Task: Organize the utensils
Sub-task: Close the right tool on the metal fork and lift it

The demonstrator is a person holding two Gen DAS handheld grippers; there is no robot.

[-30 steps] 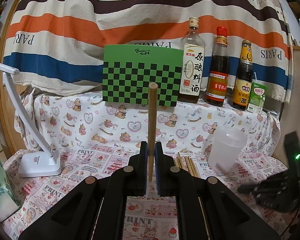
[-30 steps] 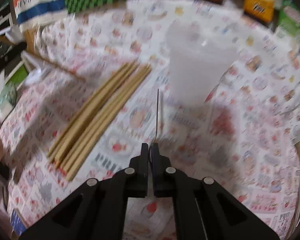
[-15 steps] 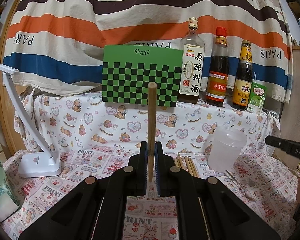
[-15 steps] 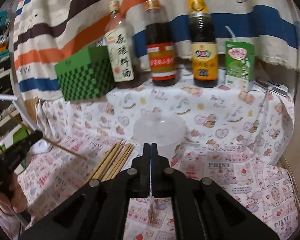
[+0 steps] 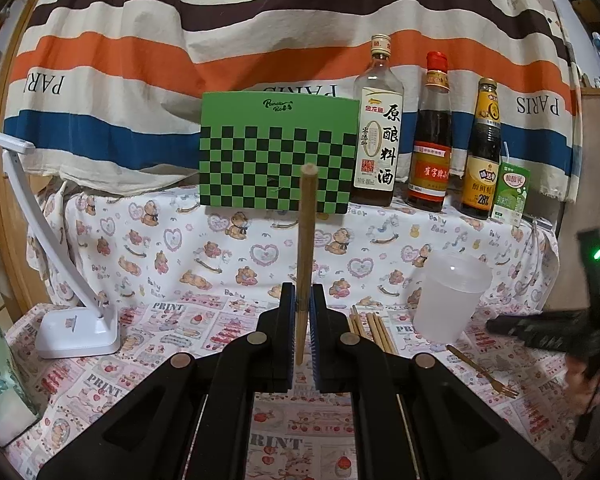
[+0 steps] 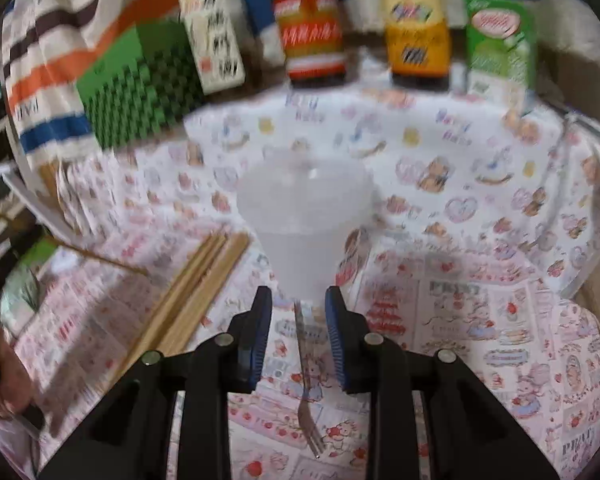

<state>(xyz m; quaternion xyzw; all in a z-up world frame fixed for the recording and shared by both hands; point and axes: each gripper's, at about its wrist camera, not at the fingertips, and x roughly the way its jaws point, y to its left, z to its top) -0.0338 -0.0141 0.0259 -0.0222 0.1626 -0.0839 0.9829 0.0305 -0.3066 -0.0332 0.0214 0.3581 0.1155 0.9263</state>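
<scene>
Translucent white plastic, the cup (image 6: 304, 216) stands upright on the printed tablecloth (image 6: 480, 320), at twelve o'clock just beyond the right gripper (image 6: 299, 312). Pale wooden chopsticks (image 6: 188, 300) lie bundled on the cloth at nine o'clock of the cup. One more wooden chopstick (image 5: 305, 256) stands upright, clamped between the closed jaws of the left gripper (image 5: 303, 300). The small metal fork (image 6: 306, 380) lies flat on the cloth, tines toward six o'clock. Half a second ago the right gripper's jaws were pinched shut with the fork hanging under them; now they are spread wide, empty, with the fork on the cloth between them, touching neither finger.
</scene>
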